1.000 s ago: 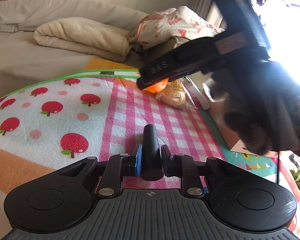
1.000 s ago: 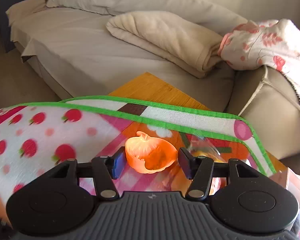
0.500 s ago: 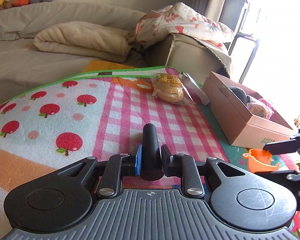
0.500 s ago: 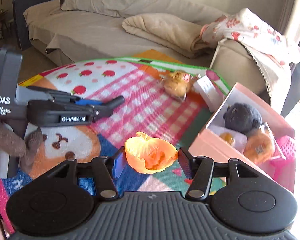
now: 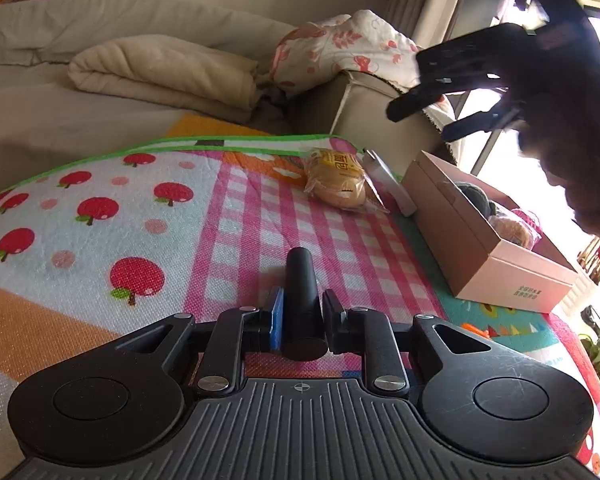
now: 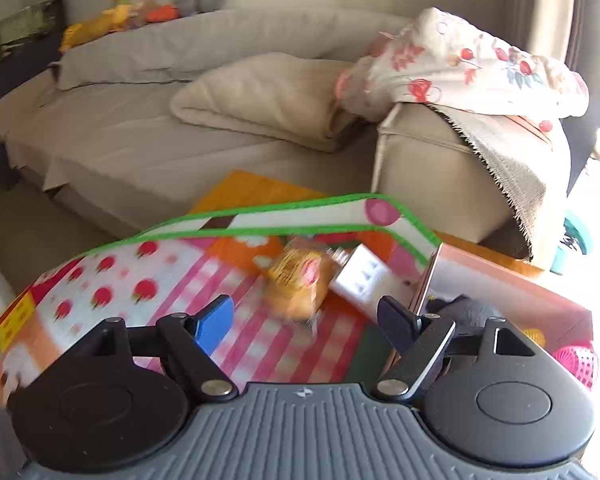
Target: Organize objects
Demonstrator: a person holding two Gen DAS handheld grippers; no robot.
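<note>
My left gripper (image 5: 302, 304) is shut on a black cylinder (image 5: 300, 280), held low over the pink checked part of the play mat (image 5: 140, 200). My right gripper (image 6: 306, 316) has its jaws opening, with nothing between them. In the left wrist view that right gripper (image 5: 424, 122) hangs in the air above the far end of the pink box (image 5: 480, 256). A wrapped bun (image 5: 336, 188) and a white flat item (image 5: 388, 184) lie on the mat beside the box. The right wrist view shows the bun (image 6: 300, 284) blurred, ahead of the open jaws.
The pink box (image 6: 500, 276) holds a grey plush toy (image 5: 474, 196), a pink mesh item (image 6: 576, 360) and other things. A beige sofa (image 6: 180, 140) with a folded blanket (image 5: 164, 72) and a flowered cloth (image 6: 460, 64) stands behind the mat. A dark fuzzy sleeve (image 5: 572, 140) carries the right gripper.
The right gripper carried an orange cup from the mat's far edge towards the pink box; now its jaws stand wide, the cup is gone from them and it has risen. The left gripper kept still.
</note>
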